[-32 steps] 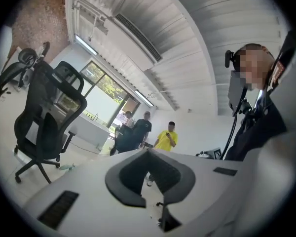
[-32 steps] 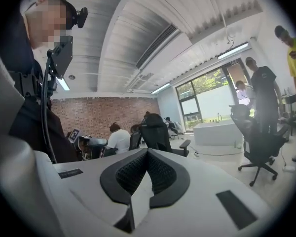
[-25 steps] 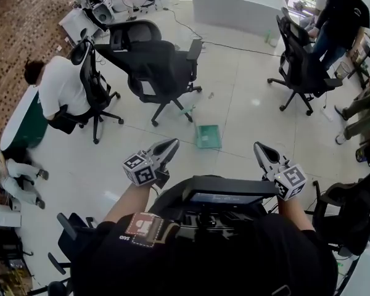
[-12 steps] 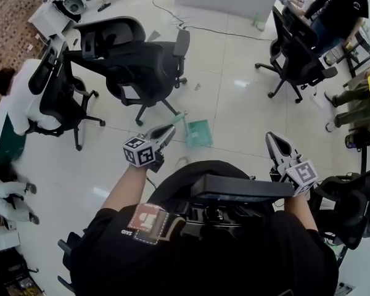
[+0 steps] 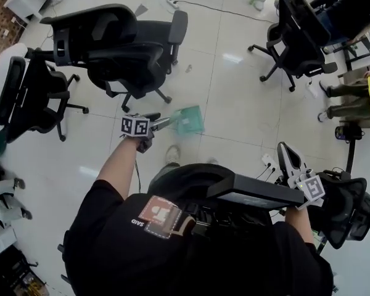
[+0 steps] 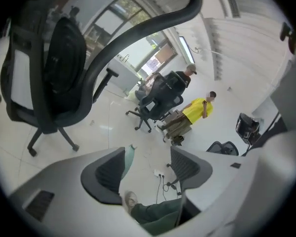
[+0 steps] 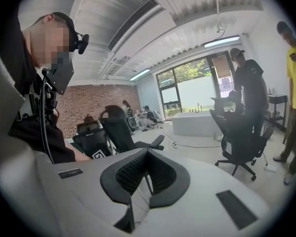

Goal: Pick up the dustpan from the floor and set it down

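Note:
The green dustpan lies on the white floor in front of a black office chair, its handle pointing toward me. My left gripper is stretched out low to that handle. Its jaws have just been opening and stand apart. In the left gripper view the handle shows between them, close beside the left pad, with no pad pressing on it. My right gripper hangs back at the lower right, far from the dustpan. The right gripper view shows its jaws meeting at the tips with nothing in them.
Black office chairs stand just behind the dustpan, at the left, at the far right and by my right hand. A power strip with cables lies on the floor. My shoe is near the dustpan. People sit at the right edge.
My left gripper has gone forward and down to the dustpan's handle, and its jaws have opened. The right gripper has dropped toward the lower right. The head view has tilted further down.

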Motion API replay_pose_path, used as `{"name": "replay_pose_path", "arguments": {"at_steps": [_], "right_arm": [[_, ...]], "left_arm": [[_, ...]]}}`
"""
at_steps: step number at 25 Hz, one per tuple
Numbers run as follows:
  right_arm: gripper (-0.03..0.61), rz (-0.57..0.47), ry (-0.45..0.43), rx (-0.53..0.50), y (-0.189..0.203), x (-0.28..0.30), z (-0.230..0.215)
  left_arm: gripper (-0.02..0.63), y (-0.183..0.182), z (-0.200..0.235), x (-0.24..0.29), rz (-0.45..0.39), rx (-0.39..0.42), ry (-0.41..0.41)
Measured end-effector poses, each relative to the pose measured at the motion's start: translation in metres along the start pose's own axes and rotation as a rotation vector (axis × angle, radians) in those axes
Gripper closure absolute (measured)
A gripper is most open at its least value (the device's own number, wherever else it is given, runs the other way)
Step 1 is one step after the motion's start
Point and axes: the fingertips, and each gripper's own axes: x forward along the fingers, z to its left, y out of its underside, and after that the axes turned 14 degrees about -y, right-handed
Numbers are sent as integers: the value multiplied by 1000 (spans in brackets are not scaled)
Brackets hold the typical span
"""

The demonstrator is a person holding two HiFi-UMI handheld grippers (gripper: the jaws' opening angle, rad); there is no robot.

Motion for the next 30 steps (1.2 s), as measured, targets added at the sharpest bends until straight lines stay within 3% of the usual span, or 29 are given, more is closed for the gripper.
{"name": "replay_pose_path", "arguments": {"at_steps": [3,6,10,14,16,20,30], "right_arm": [[569,47,7,33,21,0,-38],[569,87,6,55,38,9,-78],[569,137,11,85,55,34,-114],[569,166,9,101,63,51,-129],[569,175,6,105,68,55,-135],[569,181,-6,111,72,61,-140],[569,175,-15,105,62,71,-141]], "left_arm": [[279,14,21,47,59,-132,7],[265,-1,28,91,18,-270,62],[265,-4,45,144,38,-347,114],[276,-26,45,157,-43,-456,273],[280,-28,44,161,-60,-473,306],[287,-20,36,167,-8,-479,351],[278,-21,42,161,70,-416,350]]}}
